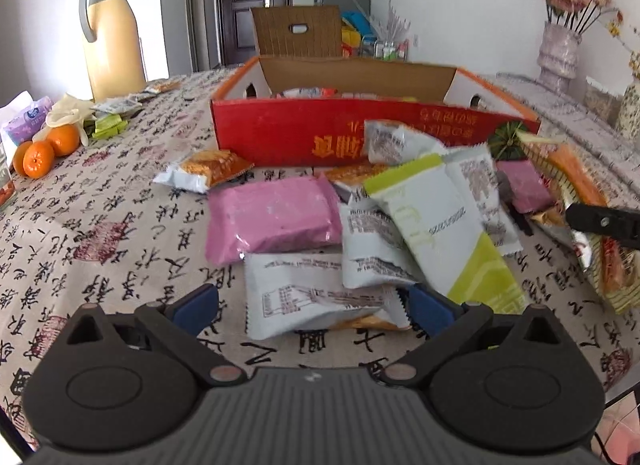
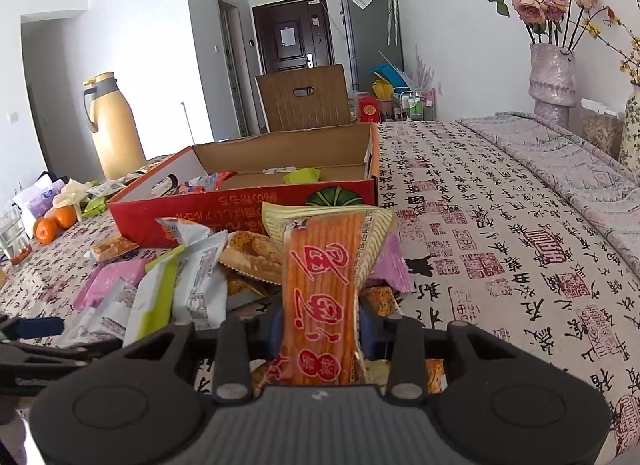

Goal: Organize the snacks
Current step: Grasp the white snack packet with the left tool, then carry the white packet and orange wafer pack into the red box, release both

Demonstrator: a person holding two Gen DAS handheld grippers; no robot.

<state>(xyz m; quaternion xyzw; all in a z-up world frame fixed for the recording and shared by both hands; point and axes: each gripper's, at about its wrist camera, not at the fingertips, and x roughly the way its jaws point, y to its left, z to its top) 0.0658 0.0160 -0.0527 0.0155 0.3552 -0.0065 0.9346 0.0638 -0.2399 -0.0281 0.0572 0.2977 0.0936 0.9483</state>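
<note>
Right gripper clamped on orange packet, ready for box ahead; left gripper wide, straddling white packet.

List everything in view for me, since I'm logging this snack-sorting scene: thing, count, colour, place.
Cardboard box: one, red and orange, open, mid-table behind the snack pile.
Snack packets: many, count unclear, heaped in front of the box.
Pink packet: one, pink, left of the heap; another lies further right.
Green-and-white packet: one, on top of the heap.
White packet: one, between the open left fingers.
Orange stick packet: one, orange with red characters, upright, clamped.
Oranges: three, far left.
Thermos jug: one, yellow, back left.
Vase: one, pale pink, holding roses, back right.
Tablecloth: one, white with black calligraphy.
Left gripper: black, blue pads.
Right gripper: black, blue pads.
</note>
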